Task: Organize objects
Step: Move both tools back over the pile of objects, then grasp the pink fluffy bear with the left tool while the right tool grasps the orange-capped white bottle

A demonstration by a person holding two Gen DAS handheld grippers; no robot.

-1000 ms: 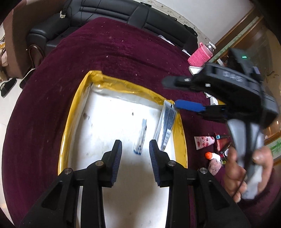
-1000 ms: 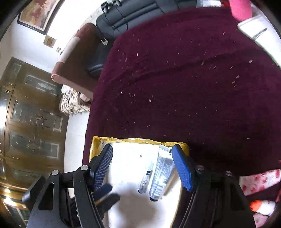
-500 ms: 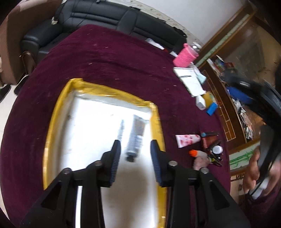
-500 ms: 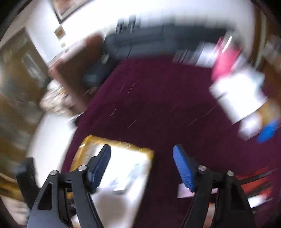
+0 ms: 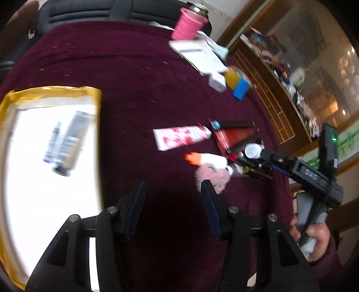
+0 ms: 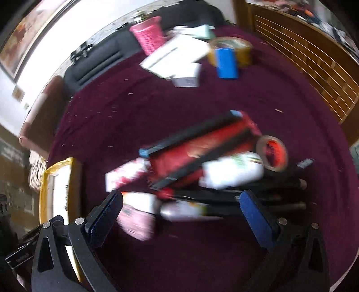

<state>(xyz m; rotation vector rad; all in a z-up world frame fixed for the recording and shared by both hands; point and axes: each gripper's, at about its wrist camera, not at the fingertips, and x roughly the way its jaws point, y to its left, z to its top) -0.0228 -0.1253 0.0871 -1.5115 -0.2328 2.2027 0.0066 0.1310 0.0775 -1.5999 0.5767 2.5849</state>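
Note:
A white tray with a yellow taped rim (image 5: 53,93) lies at the left and holds a grey tube (image 5: 70,140) and a thin pen-like item (image 5: 52,141). To its right, on the maroon cloth, lies a pile: a pink-and-white tube (image 5: 181,137), a white bottle with an orange cap (image 5: 206,160), a pink fluffy item (image 5: 213,177), a red pack (image 5: 235,137). My left gripper (image 5: 172,202) is open and empty over the cloth between tray and pile. My right gripper (image 6: 181,211) is open and empty just above the pile (image 6: 202,161), blurred by motion. It also shows in the left wrist view (image 5: 267,155).
A pink cup (image 5: 189,24), white papers (image 5: 199,52), a small white box (image 5: 216,82), a yellow tape roll (image 5: 233,76) and a blue block (image 5: 241,89) lie at the far side. A wooden cabinet (image 5: 269,85) stands at the right, a black sofa (image 5: 101,11) behind.
Both grippers have swung right, away from the tray toward the pile. The left gripper's jaws have opened wider. The right gripper has dropped low over the pile.

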